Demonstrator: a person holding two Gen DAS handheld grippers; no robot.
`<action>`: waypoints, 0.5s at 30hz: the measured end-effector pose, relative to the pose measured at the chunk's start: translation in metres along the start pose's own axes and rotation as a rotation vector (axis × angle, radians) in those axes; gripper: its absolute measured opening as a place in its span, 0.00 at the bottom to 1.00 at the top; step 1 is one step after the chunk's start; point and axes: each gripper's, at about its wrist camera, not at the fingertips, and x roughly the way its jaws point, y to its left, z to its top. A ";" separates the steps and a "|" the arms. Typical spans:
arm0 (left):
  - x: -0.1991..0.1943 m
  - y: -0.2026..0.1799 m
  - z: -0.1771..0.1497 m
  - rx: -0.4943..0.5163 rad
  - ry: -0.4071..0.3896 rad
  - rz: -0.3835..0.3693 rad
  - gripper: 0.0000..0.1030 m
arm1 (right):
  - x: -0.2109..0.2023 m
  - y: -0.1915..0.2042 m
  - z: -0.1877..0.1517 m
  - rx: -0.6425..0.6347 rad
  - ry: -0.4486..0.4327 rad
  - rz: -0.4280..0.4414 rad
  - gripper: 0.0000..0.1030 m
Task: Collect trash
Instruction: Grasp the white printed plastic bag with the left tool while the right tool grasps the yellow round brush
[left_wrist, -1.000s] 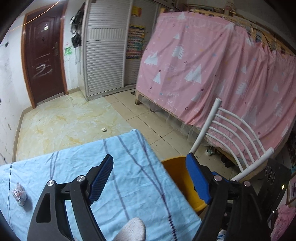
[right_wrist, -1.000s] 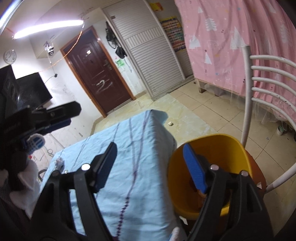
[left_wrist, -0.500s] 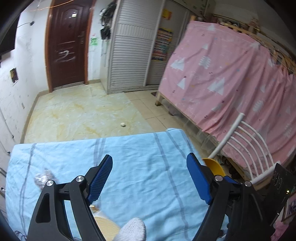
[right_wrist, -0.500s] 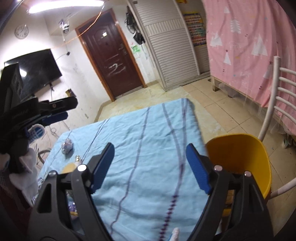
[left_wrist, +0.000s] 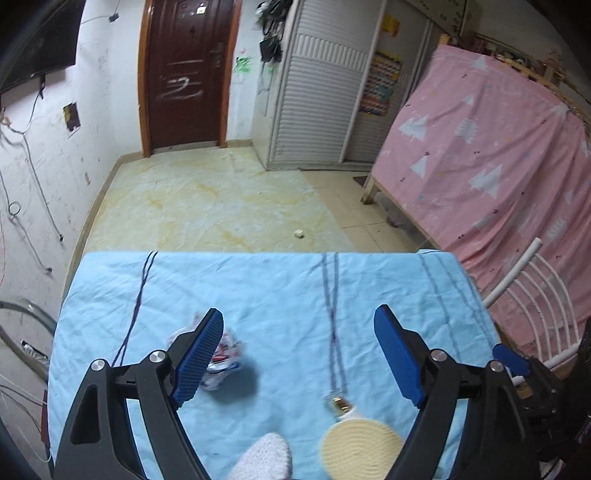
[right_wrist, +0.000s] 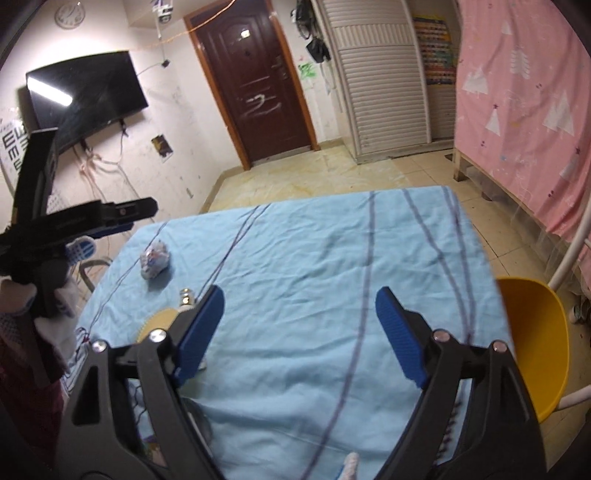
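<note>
Both views are swinging off the yellow bin (right_wrist: 532, 347) onto the blue tablecloth (left_wrist: 280, 288). Left gripper (left_wrist: 299, 354) is hanging open, empty. Right gripper (right_wrist: 299, 332) is opening, nothing between jaws. Crumpled wrapper (left_wrist: 223, 354) is now lying near-left, beside left finger: next pickup target.

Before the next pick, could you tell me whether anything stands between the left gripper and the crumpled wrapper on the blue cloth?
Nothing visible does. The crumpled wrapper lies on bare blue cloth just beyond the open left gripper, beside its left finger. The woven coaster sits off to the right.
</note>
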 end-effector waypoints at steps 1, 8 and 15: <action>0.003 0.007 -0.002 -0.008 0.010 0.006 0.73 | 0.003 0.004 0.000 -0.005 0.006 0.005 0.79; 0.023 0.044 -0.014 -0.067 0.064 0.035 0.73 | 0.018 0.032 -0.001 -0.064 0.051 0.041 0.81; 0.046 0.057 -0.023 -0.090 0.129 0.062 0.73 | 0.026 0.058 -0.007 -0.116 0.099 0.091 0.83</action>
